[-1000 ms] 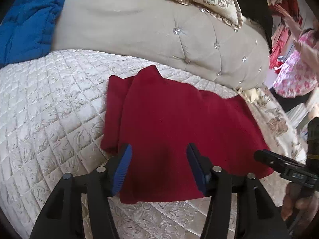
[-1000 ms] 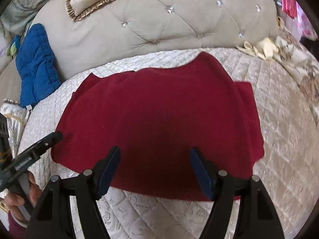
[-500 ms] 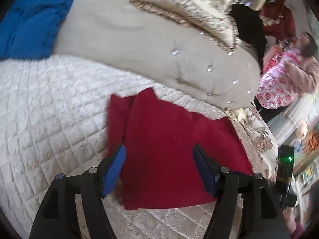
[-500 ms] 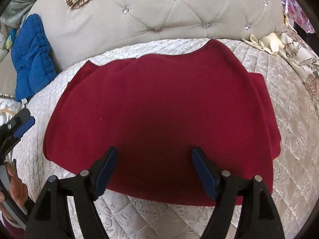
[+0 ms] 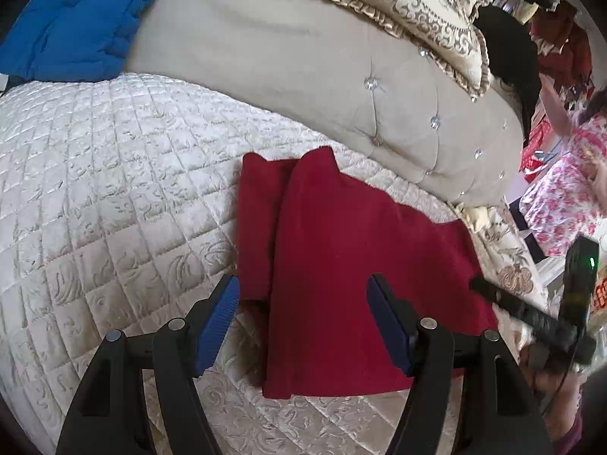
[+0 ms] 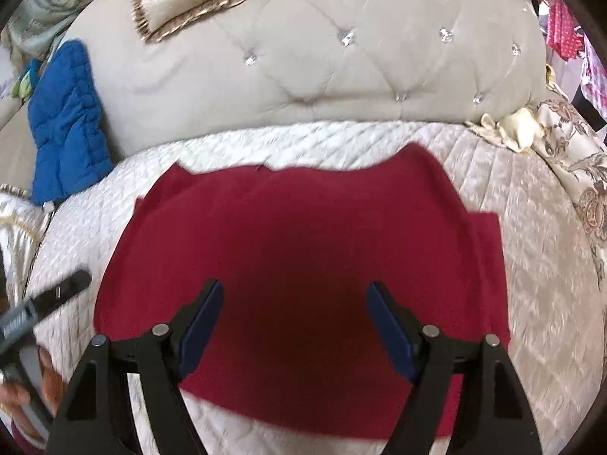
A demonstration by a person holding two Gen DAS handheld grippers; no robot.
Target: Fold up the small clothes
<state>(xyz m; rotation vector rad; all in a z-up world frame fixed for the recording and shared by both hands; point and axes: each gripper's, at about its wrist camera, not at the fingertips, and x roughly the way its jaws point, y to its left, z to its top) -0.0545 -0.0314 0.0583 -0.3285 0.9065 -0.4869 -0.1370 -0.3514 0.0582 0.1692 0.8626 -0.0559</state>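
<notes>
While red garment [image 6: 303, 265] lies flat on bed [image 5: 114, 189], sleeves folded in, my left hand-held gripper [image 5: 303, 322] hovers released over left edge; right hand-held gripper [image 6: 294, 326] closing slightly, nothing gripped. Next, I judge: pinch near hem, fold toward far edge.

1 red garment [image 5: 364, 265], 2 grippers, 1 blue jacket [image 5: 76, 19], 1 ornate pillow [image 5: 409, 11].

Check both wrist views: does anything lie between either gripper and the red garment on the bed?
Nothing visible does. The red garment lies flat on the quilt, directly below the left gripper and the right gripper, whose empty jaws are closing.
</notes>
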